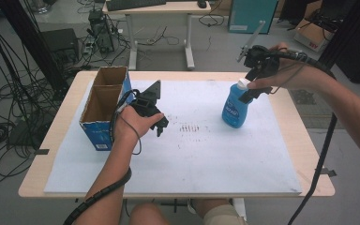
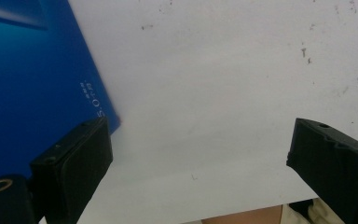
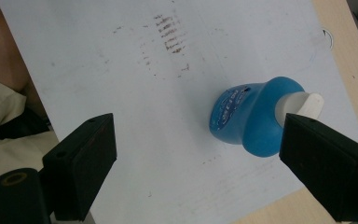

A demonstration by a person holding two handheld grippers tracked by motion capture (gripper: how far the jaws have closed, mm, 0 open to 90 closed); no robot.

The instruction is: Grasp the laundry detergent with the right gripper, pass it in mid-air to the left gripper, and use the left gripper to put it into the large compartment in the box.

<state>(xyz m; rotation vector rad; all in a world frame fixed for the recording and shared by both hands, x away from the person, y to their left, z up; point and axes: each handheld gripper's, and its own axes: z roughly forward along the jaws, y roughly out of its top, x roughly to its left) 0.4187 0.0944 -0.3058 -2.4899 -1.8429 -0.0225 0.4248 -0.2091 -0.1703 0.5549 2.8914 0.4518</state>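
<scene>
A blue spray-type bottle [image 1: 236, 108] with a white cap stands on the white sheet [image 1: 192, 154] at the right. My right gripper [image 1: 250, 92] hangs just above its cap. In the right gripper view the right gripper [image 3: 198, 128] is open; the bottle [image 3: 247, 116] lies below, beside the right jaw, and the pads do not touch it. A blue cardboard box [image 1: 104, 107] with an open top stands at the left. My left gripper [image 1: 160, 125] hovers low over the sheet just right of that box. In its own view the left gripper [image 2: 200, 135] is open with nothing between the jaws, and the box wall [image 2: 32, 84] is at the left.
The sheet bears a patch of dark smudges [image 1: 190, 127] near its middle. The wooden table edge [image 1: 318, 159] runs around the sheet. Beyond the table stand a white desk [image 1: 159, 28], cables on the floor and boxes. The person's knees sit under the front edge.
</scene>
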